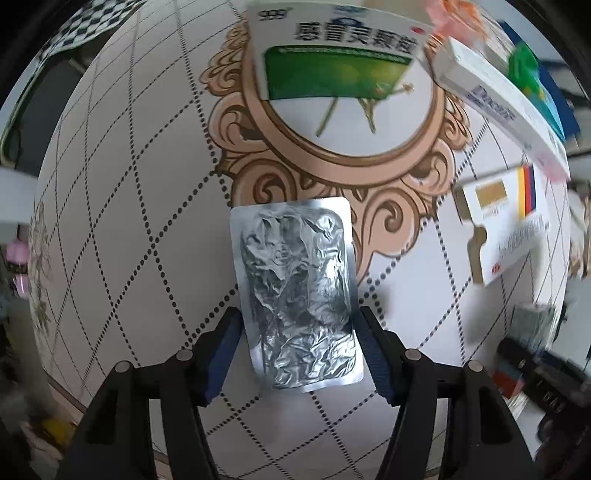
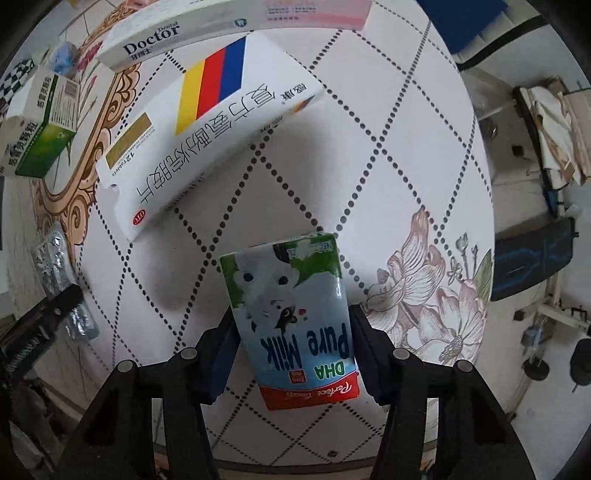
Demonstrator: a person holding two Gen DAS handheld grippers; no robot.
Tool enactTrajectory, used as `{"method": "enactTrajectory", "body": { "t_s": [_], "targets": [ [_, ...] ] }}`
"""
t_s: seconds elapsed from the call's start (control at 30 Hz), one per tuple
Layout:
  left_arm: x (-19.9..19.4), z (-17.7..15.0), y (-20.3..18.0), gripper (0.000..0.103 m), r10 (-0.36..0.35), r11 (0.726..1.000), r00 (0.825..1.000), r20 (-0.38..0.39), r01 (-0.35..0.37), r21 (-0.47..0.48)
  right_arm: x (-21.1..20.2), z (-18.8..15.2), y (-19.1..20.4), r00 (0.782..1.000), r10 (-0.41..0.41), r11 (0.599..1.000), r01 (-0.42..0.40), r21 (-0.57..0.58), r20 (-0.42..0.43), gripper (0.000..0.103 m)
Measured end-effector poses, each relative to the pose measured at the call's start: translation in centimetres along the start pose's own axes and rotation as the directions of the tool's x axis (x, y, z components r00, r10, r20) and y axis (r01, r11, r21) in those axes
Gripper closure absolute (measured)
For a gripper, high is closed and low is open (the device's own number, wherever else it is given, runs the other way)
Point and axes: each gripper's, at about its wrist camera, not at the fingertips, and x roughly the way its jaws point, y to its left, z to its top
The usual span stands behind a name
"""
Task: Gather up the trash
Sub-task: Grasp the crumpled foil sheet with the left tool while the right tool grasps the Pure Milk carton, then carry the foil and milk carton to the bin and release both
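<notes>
Left gripper (image 1: 297,343) pinching foil blister pack (image 1: 295,291); right gripper (image 2: 290,350) clamping milk carton (image 2: 295,317), both seemingly just above table (image 2: 388,147). Keep squeeze steady (foil looks slippery), lifting straight clear of neighbouring medicine boxes (image 2: 207,136).

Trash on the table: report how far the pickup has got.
Done: nothing visibly collected. In hand: left tongs grip the foil pill sheet; right tongs grip the milk carton. Left: green box, toothpaste box, striped box.
</notes>
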Motion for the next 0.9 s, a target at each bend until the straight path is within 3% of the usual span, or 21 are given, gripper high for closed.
{"method": "enactTrajectory", "body": {
  "t_s": [0.17, 0.27, 0.33, 0.37, 0.63, 0.9],
  "targets": [
    [0.4, 2.0, -0.4, 0.042, 0.026, 0.994, 1.0, -0.007, -0.027, -0.103, 0.1, 0.0, 1.0, 1.0, -0.022, 1.0, 0.022, -0.009, 0.0, 0.041],
    [0.5, 1.5, -0.8, 0.044, 0.044, 0.998, 0.999, 0.01, -0.043, -0.044, -0.2, -0.4, 1.6, 0.999, -0.022, 0.999, 0.023, -0.023, 0.028, 0.05],
    [0.6, 1.2, -0.8, 0.045, 0.035, 0.999, 0.999, 0.007, -0.035, -0.034, -0.3, -1.2, 2.0, 1.0, -0.013, 1.0, 0.013, -0.026, 0.027, 0.051],
    [0.6, 1.1, -1.0, 0.051, 0.035, 0.999, 0.999, 0.007, -0.035, -0.032, -0.3, -1.4, 2.0, 0.999, -0.011, 1.0, 0.012, -0.025, 0.031, 0.051],
    [-1.5, -0.3, -1.3, 0.051, 0.027, 0.999, 0.998, 0.052, -0.028, 0.02, -2.5, -3.7, 0.9, 0.996, 0.03, 0.999, -0.027, -0.041, 0.083, 0.051],
    [-5.7, -2.6, 2.1, 0.051, -0.067, 0.997, 0.992, 0.11, 0.063, 0.038, -5.9, -6.9, -0.2, 0.984, 0.113, 0.992, -0.104, -0.065, 0.141, 0.051]
  ]
}}
